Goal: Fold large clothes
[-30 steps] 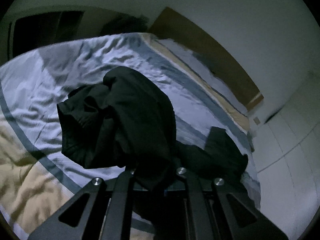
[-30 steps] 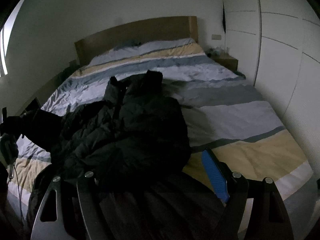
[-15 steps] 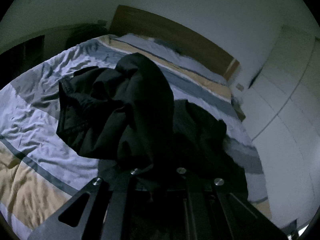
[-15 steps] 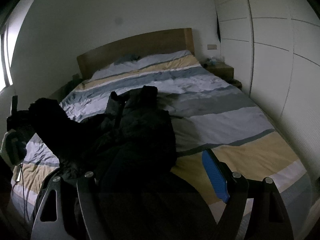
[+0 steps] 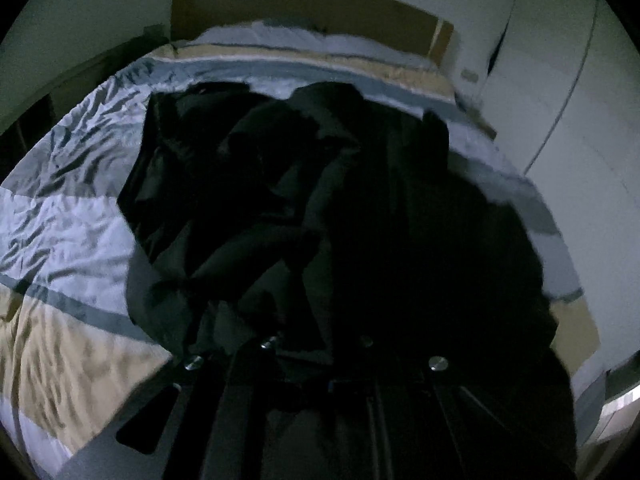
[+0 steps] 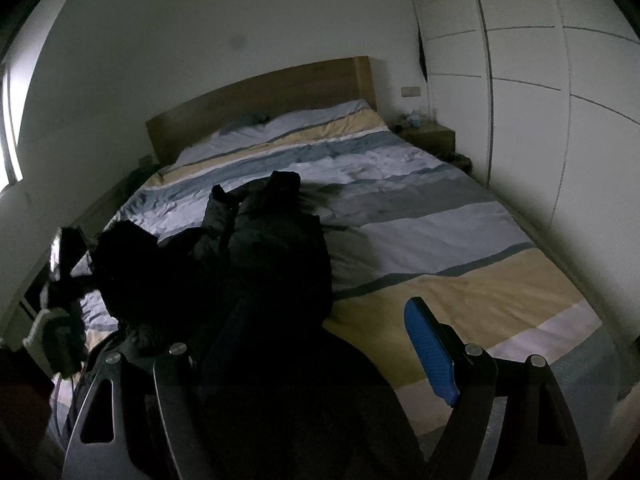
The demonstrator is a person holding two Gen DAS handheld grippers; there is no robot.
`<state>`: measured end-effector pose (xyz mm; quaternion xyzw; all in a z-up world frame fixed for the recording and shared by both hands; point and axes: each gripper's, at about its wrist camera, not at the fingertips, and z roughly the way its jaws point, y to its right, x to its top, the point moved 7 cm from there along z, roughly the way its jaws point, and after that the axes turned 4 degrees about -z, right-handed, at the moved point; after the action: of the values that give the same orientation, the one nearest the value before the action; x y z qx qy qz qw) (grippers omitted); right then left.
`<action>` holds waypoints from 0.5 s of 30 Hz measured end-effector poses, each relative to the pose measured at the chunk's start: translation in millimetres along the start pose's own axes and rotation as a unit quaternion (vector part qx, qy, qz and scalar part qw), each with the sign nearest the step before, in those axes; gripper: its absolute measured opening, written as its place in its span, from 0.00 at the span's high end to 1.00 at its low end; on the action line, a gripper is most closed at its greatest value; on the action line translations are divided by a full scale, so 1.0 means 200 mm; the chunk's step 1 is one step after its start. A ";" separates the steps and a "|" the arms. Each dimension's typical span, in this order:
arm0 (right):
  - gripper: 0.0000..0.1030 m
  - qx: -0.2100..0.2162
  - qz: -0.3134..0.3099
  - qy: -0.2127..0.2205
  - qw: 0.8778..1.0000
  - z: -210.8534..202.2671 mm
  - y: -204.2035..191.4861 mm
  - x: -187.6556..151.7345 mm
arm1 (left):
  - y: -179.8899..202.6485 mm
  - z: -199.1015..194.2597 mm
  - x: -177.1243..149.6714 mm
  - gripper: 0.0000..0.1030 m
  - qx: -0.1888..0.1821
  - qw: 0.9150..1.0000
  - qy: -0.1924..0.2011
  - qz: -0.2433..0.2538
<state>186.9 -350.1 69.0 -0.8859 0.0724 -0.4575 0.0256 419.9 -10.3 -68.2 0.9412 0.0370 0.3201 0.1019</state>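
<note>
Left gripper (image 5: 316, 360): jaws closed on a bunched part of the black jacket (image 6: 276, 248), cloth lifted. Right gripper (image 6: 316, 344): jaws wide apart, blue pad (image 6: 430, 354) bare, dark cloth draped between, nothing clamped. Jacket lies crumpled along the bed's (image 6: 460, 280) left half, near the foot edge. Step judged: a side being carried over for a fold. Next move calls for laying the held part flat. Right half of the bed offers open room; wardrobe (image 6: 560, 140) close along the right edge.
</note>
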 end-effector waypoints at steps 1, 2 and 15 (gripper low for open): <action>0.22 -0.001 -0.001 -0.001 1.000 -0.01 0.00 0.00 | 0.03 0.02 -0.03 0.94 0.005 1.000 -0.006 0.007; 0.22 -0.003 -0.002 -0.001 1.000 -0.02 0.00 -0.01 | 0.04 0.03 -0.06 0.93 0.010 1.000 -0.010 0.013; 0.21 0.027 -0.029 0.025 0.999 -0.25 -0.15 0.02 | 0.17 -0.46 -0.03 0.56 0.000 0.998 0.032 0.051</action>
<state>152.7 -320.0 104.8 -0.8748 0.0354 -0.4821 0.0343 359.2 -28.6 7.1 0.9310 -0.0076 0.3549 0.0845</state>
